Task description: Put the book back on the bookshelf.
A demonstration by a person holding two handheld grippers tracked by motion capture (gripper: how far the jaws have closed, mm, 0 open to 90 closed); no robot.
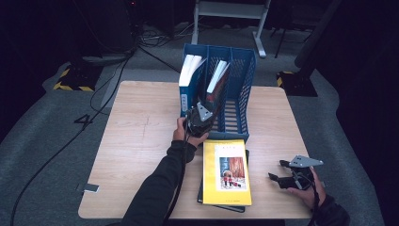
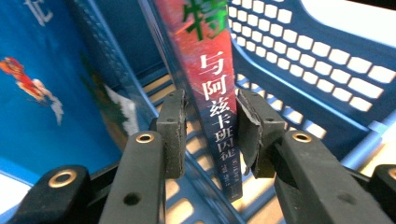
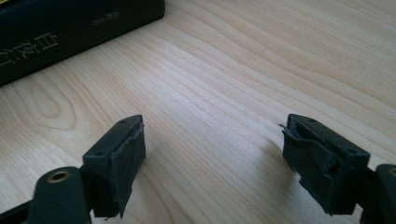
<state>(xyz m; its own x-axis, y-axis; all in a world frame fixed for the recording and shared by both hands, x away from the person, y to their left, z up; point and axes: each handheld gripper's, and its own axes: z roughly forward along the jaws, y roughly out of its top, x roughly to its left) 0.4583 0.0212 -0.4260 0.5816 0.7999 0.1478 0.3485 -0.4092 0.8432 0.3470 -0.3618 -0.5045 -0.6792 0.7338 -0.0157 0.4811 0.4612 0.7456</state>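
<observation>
In the high view a blue file rack (image 1: 244, 75) stands at the table's (image 1: 136, 155) far edge. Its left compartment holds a blue-covered book (image 1: 187, 77); the middle compartment holds a dark red book (image 1: 217, 84), leaning. The left tool (image 1: 200, 117) sits at the rack's front opening. In the left gripper view its pads (image 2: 172, 128) flank the red book's spine (image 2: 217, 112); the right pad appears to touch, though a narrow gap shows at the left. Further right, a yellow book (image 1: 226, 172) lies on a black book (image 1: 237, 207). The right tool (image 1: 282, 173) rests on the table, jaws spread wide, empty.
</observation>
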